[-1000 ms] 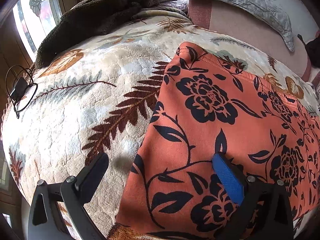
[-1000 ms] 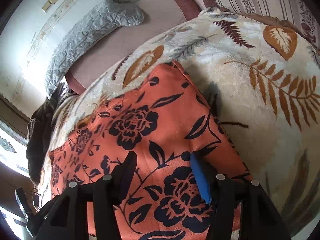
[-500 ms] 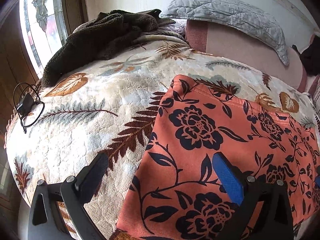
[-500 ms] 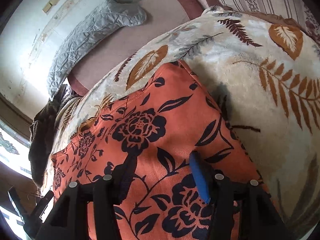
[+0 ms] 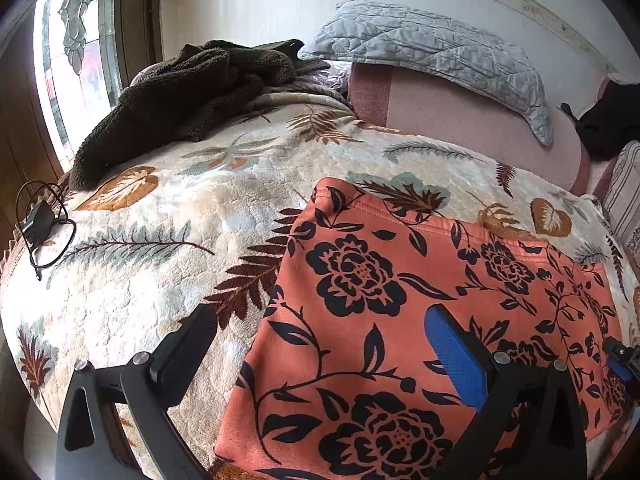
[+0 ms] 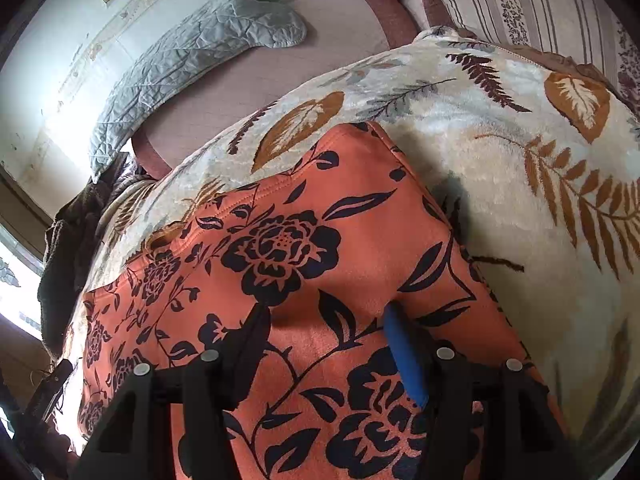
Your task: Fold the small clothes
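Note:
An orange garment with a black flower print (image 5: 400,320) lies flat on the leaf-patterned blanket (image 5: 168,240); it also shows in the right wrist view (image 6: 304,240). My left gripper (image 5: 320,336) is open and empty, raised above the garment's left edge, one finger over the blanket and the blue-padded finger (image 5: 452,352) over the cloth. My right gripper (image 6: 326,332) is open and empty, above the garment's right part. Its tip shows at the right edge of the left wrist view (image 5: 622,354).
A dark fuzzy blanket (image 5: 180,92) is heaped at the back left by the window. A grey quilted pillow (image 5: 432,48) lies on a pink cushion (image 5: 460,120) against the wall. A black charger with cable (image 5: 38,224) lies at the bed's left edge. A striped pillow (image 6: 540,4) is at the right.
Both grippers have lifted and drawn back from the garment, so more of the bed and wall shows. The garment lies still and both stay open.

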Tool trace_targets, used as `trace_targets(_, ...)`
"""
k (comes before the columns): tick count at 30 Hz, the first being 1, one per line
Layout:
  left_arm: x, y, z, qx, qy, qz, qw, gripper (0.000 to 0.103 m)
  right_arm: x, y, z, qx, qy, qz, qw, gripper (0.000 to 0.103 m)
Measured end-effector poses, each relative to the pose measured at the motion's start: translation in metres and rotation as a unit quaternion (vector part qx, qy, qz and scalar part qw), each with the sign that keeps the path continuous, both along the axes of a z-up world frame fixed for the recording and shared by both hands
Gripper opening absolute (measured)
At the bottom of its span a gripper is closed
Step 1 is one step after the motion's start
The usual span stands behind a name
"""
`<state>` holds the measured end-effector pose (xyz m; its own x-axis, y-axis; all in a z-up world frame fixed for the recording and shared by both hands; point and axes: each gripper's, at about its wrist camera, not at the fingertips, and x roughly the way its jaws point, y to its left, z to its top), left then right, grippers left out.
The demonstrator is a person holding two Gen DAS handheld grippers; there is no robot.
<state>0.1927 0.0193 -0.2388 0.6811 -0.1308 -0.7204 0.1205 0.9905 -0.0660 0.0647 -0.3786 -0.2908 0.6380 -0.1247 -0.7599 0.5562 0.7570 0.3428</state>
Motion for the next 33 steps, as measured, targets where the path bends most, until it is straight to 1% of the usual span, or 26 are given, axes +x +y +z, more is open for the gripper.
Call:
trace_targets(8, -0.006, -0.009, 0.008, 0.001, -0.014, -0.021, 0.9997, 0.103, 0.002, 0.004, 0.000, -0.012, 0.006, 0.001, 1.000, 0.063)
trace_targets(19, -0.011, -0.008, 0.017, -0.002, -0.034, -0.020, 0.9992, 0.103, 0.003, 0.004, 0.000, -0.012, 0.006, 0.002, 1.000, 0.064)
trace_targets(33, -0.014, -0.009, 0.023, -0.003, -0.046, -0.026, 0.9986, 0.103, 0.003, 0.004, -0.001, -0.012, 0.006, 0.002, 1.000, 0.066)
